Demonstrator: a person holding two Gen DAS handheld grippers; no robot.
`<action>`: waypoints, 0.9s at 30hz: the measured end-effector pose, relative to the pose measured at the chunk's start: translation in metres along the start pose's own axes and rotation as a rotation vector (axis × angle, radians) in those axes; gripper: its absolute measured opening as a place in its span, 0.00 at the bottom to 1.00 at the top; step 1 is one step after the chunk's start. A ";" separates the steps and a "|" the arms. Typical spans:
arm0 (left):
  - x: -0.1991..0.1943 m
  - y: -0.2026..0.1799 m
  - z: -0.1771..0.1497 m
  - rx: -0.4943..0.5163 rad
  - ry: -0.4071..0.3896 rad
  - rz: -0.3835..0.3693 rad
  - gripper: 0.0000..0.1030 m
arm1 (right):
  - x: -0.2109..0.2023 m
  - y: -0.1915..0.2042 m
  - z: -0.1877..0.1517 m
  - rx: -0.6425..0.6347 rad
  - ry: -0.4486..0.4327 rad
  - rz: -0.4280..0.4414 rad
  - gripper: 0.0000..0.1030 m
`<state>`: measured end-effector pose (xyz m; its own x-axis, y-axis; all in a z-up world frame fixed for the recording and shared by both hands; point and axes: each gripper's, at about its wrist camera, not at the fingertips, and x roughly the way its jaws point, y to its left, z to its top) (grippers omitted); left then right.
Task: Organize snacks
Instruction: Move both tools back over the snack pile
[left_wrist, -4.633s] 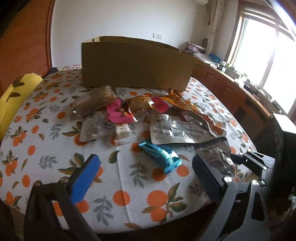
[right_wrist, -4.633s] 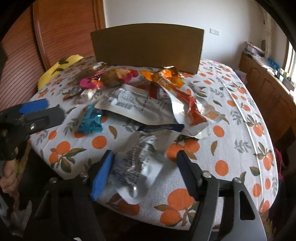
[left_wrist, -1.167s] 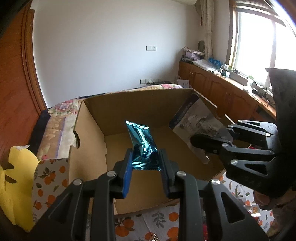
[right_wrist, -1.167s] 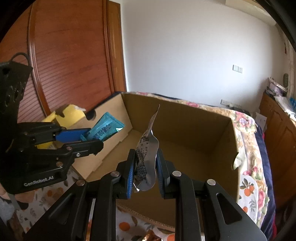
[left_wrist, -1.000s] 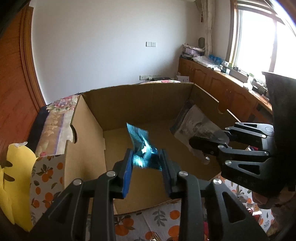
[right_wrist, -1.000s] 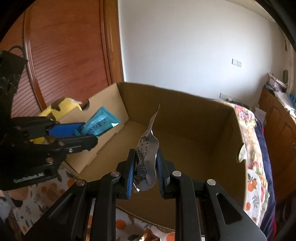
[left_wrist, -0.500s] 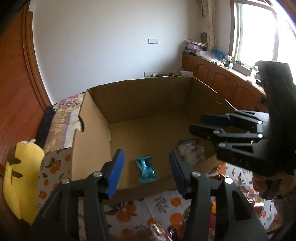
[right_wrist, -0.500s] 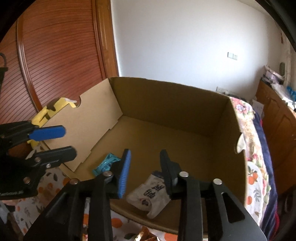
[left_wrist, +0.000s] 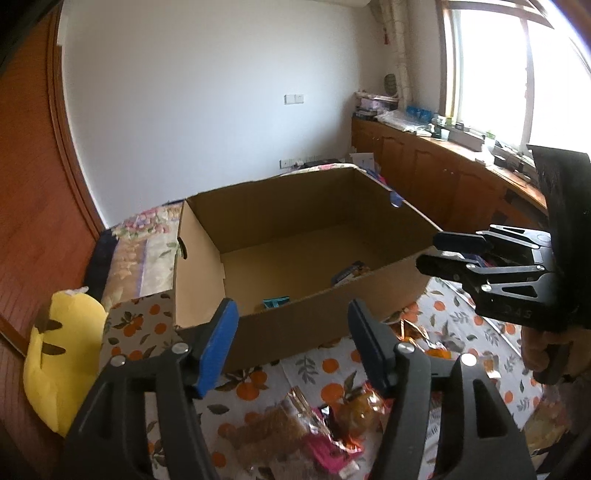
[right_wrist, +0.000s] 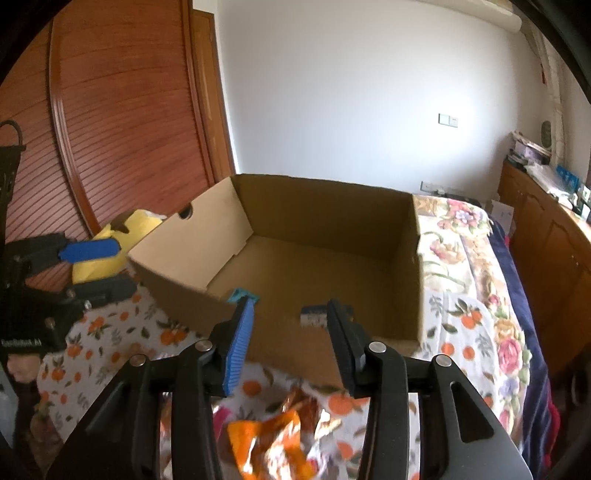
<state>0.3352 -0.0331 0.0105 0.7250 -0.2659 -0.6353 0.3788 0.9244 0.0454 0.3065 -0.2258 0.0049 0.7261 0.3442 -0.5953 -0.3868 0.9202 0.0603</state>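
Observation:
An open cardboard box (left_wrist: 314, 321) stands on the orange-print tablecloth (left_wrist: 332, 365). On its floor lie a teal packet (left_wrist: 276, 302) and a silver-white packet (left_wrist: 351, 271), each partly hidden by the near wall. My left gripper (left_wrist: 291, 325) hangs before the near wall, jaws opening, nothing between them. My right gripper (right_wrist: 291, 314) is likewise back from the box (right_wrist: 332, 229), jaws opening and empty, with the teal packet (right_wrist: 242, 295) and silver packet (right_wrist: 314, 314) beyond it. Each gripper shows in the other's view: the right gripper (left_wrist: 432, 252) and the left gripper (right_wrist: 107, 267).
Loose snacks lie on the cloth below the grippers: a brown packet (left_wrist: 273, 432), a pink one (left_wrist: 328, 450), an orange wrapper (right_wrist: 269, 443). A yellow cushion (left_wrist: 62, 354) sits left of the box. Wooden cabinets (left_wrist: 443, 177) line the right wall; a floral bedspread (right_wrist: 461, 236) lies behind.
Both grippers let go of their packets, which dropped onto the box floor. Both jaws have spread and both grippers have pulled back and up, so the snacks on the table now show.

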 end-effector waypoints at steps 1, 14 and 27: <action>-0.002 -0.001 0.000 0.007 0.000 0.001 0.61 | -0.004 0.001 -0.004 0.004 0.001 0.001 0.49; -0.014 -0.022 -0.061 0.019 0.062 -0.061 0.61 | -0.008 0.002 -0.085 0.018 0.140 0.013 0.59; 0.003 -0.053 -0.126 -0.063 0.109 -0.120 0.60 | 0.002 0.001 -0.129 0.009 0.245 0.033 0.59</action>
<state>0.2453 -0.0481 -0.0913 0.6091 -0.3472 -0.7131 0.4195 0.9041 -0.0818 0.2343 -0.2487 -0.0998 0.5534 0.3194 -0.7693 -0.4017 0.9114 0.0894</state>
